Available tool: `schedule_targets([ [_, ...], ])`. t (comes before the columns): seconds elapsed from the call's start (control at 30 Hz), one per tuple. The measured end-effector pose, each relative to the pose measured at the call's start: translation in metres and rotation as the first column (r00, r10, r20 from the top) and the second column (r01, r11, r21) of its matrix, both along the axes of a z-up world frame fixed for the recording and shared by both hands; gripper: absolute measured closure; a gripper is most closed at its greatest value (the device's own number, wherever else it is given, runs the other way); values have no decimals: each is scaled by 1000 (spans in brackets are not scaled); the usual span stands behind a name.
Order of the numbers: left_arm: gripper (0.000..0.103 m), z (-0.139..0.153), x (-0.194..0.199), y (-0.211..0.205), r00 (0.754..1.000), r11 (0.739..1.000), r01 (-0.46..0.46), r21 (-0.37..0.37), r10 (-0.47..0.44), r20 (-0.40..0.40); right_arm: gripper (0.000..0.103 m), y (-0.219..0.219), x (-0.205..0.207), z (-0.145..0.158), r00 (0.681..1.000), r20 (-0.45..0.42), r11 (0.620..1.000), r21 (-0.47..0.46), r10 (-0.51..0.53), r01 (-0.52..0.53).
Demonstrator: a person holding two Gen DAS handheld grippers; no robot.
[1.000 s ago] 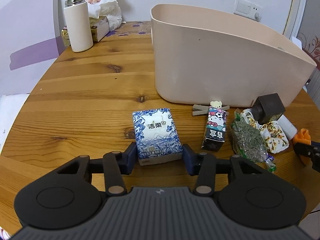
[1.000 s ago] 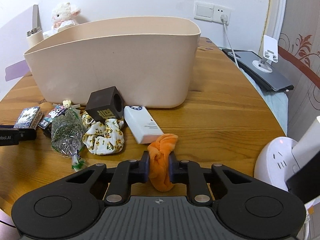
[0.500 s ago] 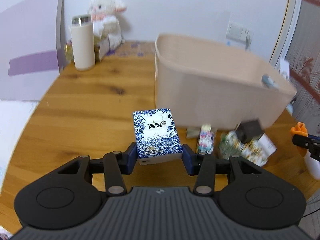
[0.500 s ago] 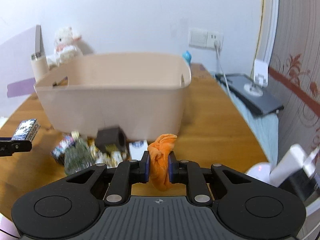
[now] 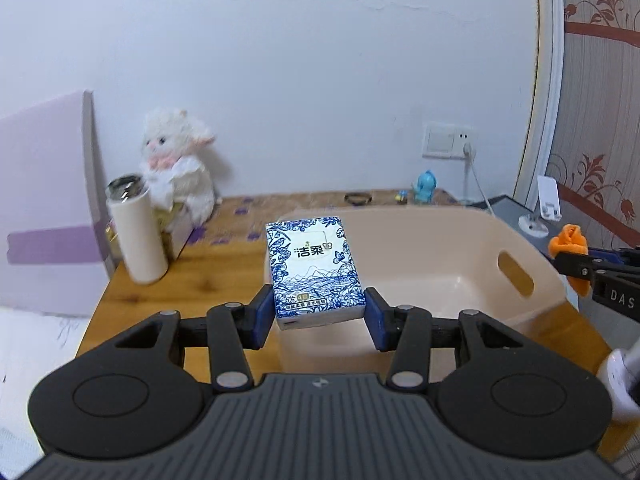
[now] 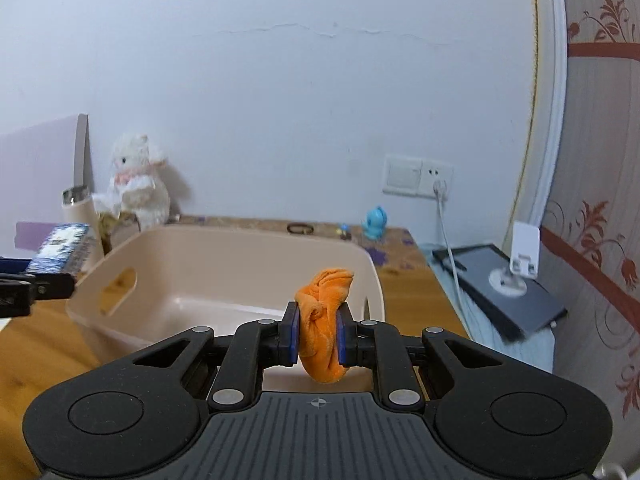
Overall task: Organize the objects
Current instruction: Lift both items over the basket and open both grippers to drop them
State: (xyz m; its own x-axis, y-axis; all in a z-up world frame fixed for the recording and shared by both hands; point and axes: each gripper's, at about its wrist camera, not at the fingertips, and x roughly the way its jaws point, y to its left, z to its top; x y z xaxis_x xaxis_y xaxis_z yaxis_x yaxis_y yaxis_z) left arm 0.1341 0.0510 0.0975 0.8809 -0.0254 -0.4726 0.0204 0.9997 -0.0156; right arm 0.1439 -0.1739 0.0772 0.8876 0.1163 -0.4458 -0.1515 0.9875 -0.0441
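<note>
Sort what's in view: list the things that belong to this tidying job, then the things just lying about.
Part of the job:
- tissue pack, clamped in the left tongs
- orange cloth scrunchie, clamped in the right tongs
- beige bin, open below both

Just lying about:
- plush lamb
- white thermos
- blue figurine
- tablet

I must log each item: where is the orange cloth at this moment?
The orange cloth is clamped in the right gripper, held in the air at the near rim of the beige bin.
</note>
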Motion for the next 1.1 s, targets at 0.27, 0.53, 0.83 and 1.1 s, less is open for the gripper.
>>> schedule_targets([
  [0.27,54,-20,69,-37,996,999,47,-3,-47,-79,87,19,46,-15,998,-63,999,-13,30,-31],
  [0.53,53,-59,103,-53,971,997,80,12,-75,-225,83,31,70,-46,982,-183,997,-52,47,-58],
  [0.83,24,-29,70,-46,988,998,64,18,-61,-140,34,32,42,-25,993,-118,997,-68,32,-40],
  [1.1,15,-7,32,-41,994,998,48,32,-45,-100,16,21,5,-10,997,-72,996,-83,9,-15],
])
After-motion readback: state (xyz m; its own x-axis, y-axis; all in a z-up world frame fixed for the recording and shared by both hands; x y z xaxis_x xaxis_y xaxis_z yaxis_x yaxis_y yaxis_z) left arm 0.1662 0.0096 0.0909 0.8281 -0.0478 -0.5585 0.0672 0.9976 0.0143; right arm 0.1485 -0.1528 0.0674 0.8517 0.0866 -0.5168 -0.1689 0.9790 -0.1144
